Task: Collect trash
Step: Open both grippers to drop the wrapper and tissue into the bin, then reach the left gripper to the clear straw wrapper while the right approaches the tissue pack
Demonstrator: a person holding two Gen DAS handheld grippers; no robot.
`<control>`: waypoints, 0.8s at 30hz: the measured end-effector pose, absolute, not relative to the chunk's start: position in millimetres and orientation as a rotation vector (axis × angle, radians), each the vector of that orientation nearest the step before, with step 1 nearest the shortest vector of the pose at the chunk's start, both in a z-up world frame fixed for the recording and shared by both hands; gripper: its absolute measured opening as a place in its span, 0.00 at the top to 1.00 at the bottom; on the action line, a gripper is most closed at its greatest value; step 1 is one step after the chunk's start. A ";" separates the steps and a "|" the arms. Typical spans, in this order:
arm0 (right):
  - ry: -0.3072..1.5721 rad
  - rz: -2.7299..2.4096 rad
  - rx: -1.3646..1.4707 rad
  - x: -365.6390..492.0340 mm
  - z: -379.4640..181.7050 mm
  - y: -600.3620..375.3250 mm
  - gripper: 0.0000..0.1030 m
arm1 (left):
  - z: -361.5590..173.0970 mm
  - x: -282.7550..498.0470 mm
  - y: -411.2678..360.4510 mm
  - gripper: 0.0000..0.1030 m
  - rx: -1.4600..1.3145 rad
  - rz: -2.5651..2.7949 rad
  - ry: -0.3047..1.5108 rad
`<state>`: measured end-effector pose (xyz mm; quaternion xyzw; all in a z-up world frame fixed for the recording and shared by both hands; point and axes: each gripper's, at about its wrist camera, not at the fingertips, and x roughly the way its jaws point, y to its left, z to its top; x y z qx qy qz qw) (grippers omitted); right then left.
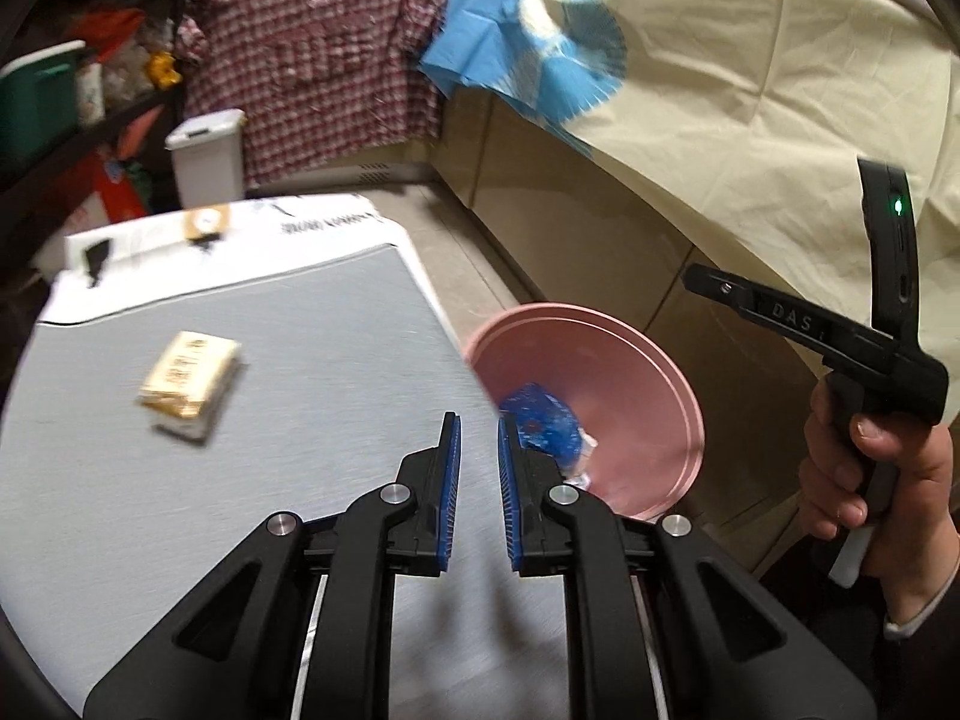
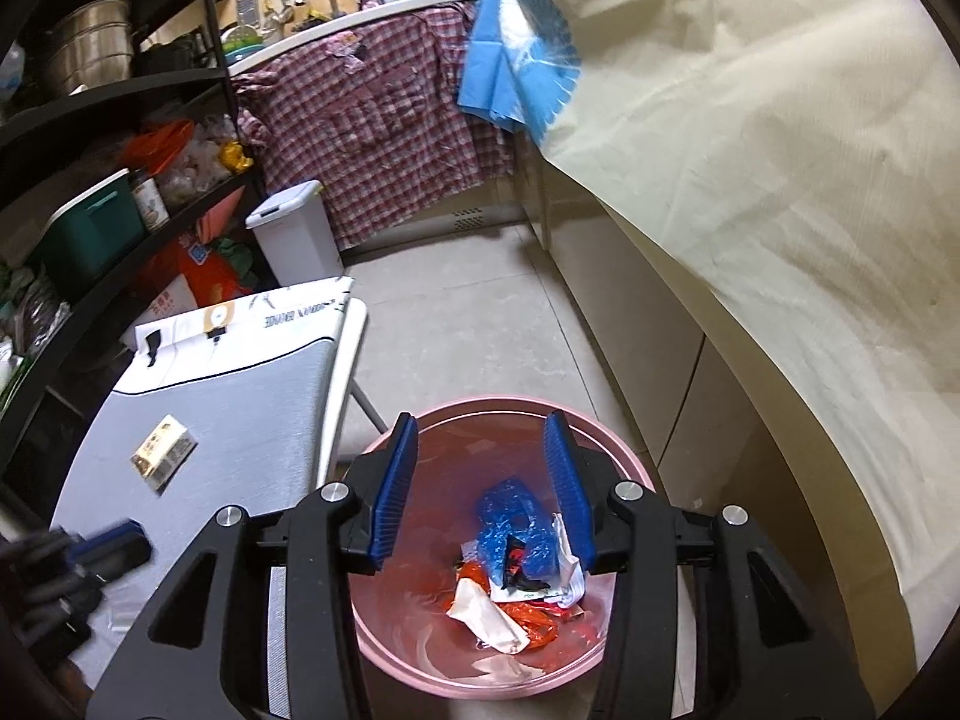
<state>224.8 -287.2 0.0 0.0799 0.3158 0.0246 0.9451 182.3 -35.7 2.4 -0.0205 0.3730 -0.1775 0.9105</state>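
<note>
1. Risks. My right gripper (image 2: 480,480) hangs over the pink bin (image 2: 630,468) w/ jaws apart and nothing between the pads; the wrappers seen between them lie on the bin floor. My left gripper (image 1: 479,474) sits over the grey table (image 1: 270,420), jaws a narrow gap apart, empty. Judgement: a gap that narrow likely won't span the small carton (image 1: 189,381); if I don't widen before reaching, the pads may push it along the smooth top or off the edge. The carton looks light and lies at an angle to my jaws, so one pad may hit first and spin it. The bin stands off the table edge, so a release made too early would prob. drop it on the floor.

2. Position. In left wrist view the carton lies at approx. 10 o'clock from the left gripper, well apart, flat on the table. The bin is at 2 o'clock, just past the table edge, w/ a blue wrapper (image 1: 543,420) inside. In right wrist view the carton is at 9 o'clock, well apart; the trash pile (image 2: 510,588) is at 6 o'clock, below.
</note>
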 end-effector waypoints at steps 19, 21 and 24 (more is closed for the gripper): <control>0.541 0.198 0.104 162.8 27.7 -214.4 0.66 | -0.4 132.9 93.7 0.87 -0.060 -0.208 0.767; 0.556 0.227 0.107 161.1 25.1 -202.8 0.66 | -17.1 135.4 95.7 0.87 -0.061 -0.209 0.797; 0.588 0.272 0.109 160.6 17.2 -185.9 0.66 | -36.9 140.2 101.9 0.87 -0.065 -0.225 0.840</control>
